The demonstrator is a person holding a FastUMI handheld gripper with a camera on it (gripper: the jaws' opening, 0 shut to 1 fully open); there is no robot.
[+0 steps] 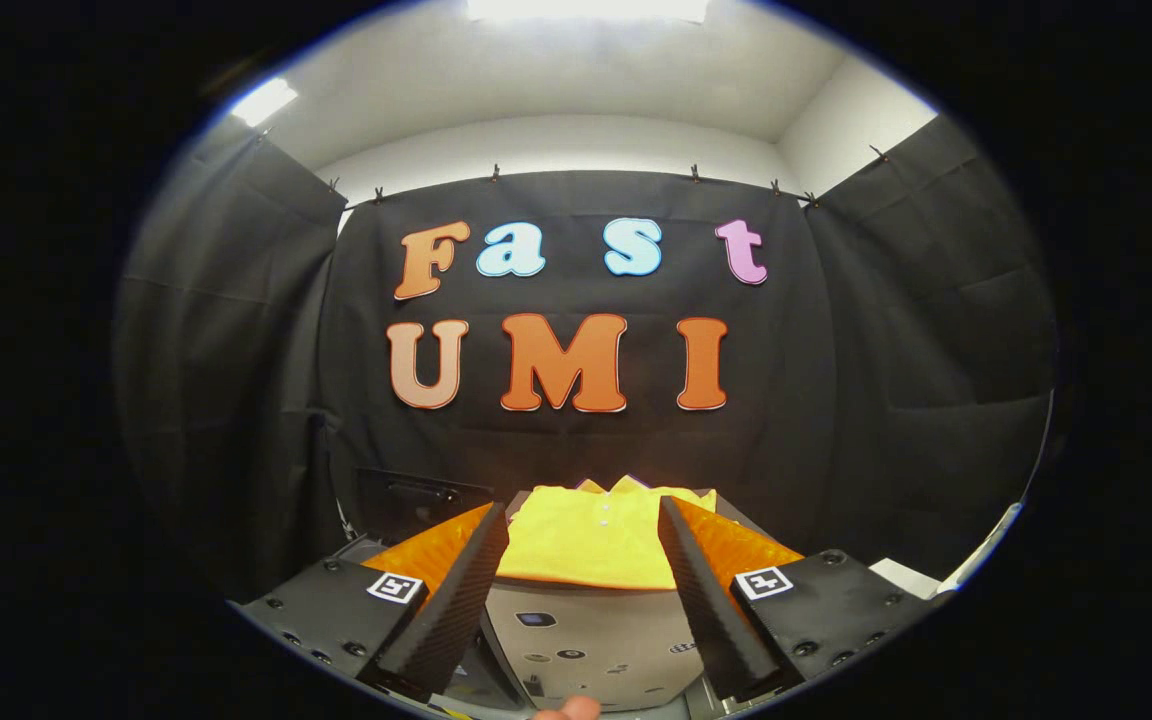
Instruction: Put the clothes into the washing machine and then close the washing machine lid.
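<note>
Holding my tongs (583,560) spread wide with nothing between them, I look along the two dark fingers (461,590) at a folded yellow shirt (591,540) lying just ahead of and between the tips. It rests on top of the washing machine (586,630), whose grey panel with small buttons sits below the shirt's near edge. An orange layer (426,550) spreads out from under the shirt on both sides; I cannot tell whether it is a second garment or a cloth.

The shirt looks like light knit cotton, with a collar and a short placket with small buttons at its far edge. I judge it soft and limp: it will sag and unfold once lifted, and a shallow pinch on one layer could slide off or take only the top ply. I would bite deep into the near folded edge, where several layers stack, so both fingers close on a thick bundle. The buttons and collar are poor places to grip. Nothing here is fragile or heavy.

A fingertip (566,708) of a person shows just below the machine's front.
</note>
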